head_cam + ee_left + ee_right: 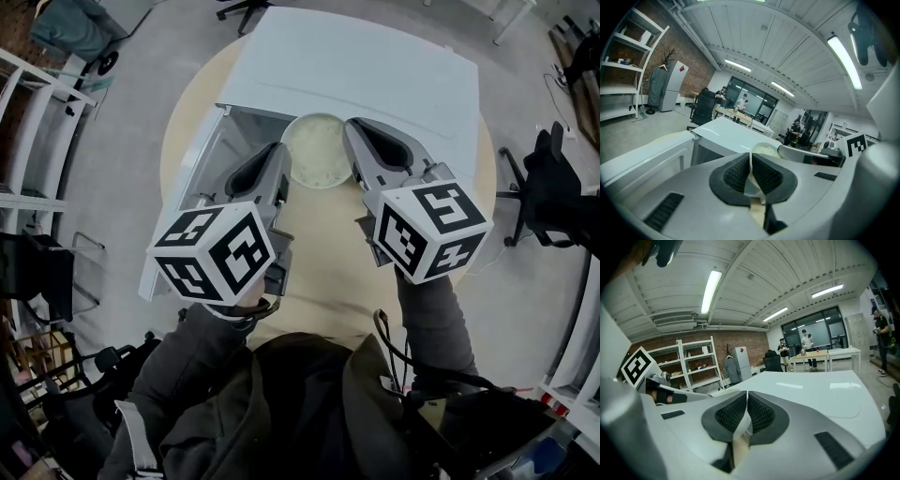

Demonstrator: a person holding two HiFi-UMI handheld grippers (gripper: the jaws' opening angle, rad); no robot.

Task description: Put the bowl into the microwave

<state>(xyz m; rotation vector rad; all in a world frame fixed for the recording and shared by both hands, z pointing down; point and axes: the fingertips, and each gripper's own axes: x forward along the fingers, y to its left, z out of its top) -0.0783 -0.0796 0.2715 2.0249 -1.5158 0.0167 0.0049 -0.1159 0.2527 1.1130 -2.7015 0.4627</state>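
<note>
A white bowl (317, 150) with a pale, speckled inside hangs at the front opening of the white microwave (375, 66). My left gripper (278, 161) is shut on the bowl's left rim, and my right gripper (354, 142) is shut on its right rim. In the left gripper view the thin rim (751, 165) is pinched between the dark pads of the left gripper (751, 174), with the rest of the bowl (765, 150) beyond. The right gripper view shows the rim (742, 425) clamped in the right gripper (746, 416), with the microwave top (811, 390) behind it.
The microwave door (183, 202) hangs open to the left, beside my left gripper. The microwave stands on a round beige table (319, 281). Office chairs (548, 187), shelving (28, 103) and people at far desks surround the table.
</note>
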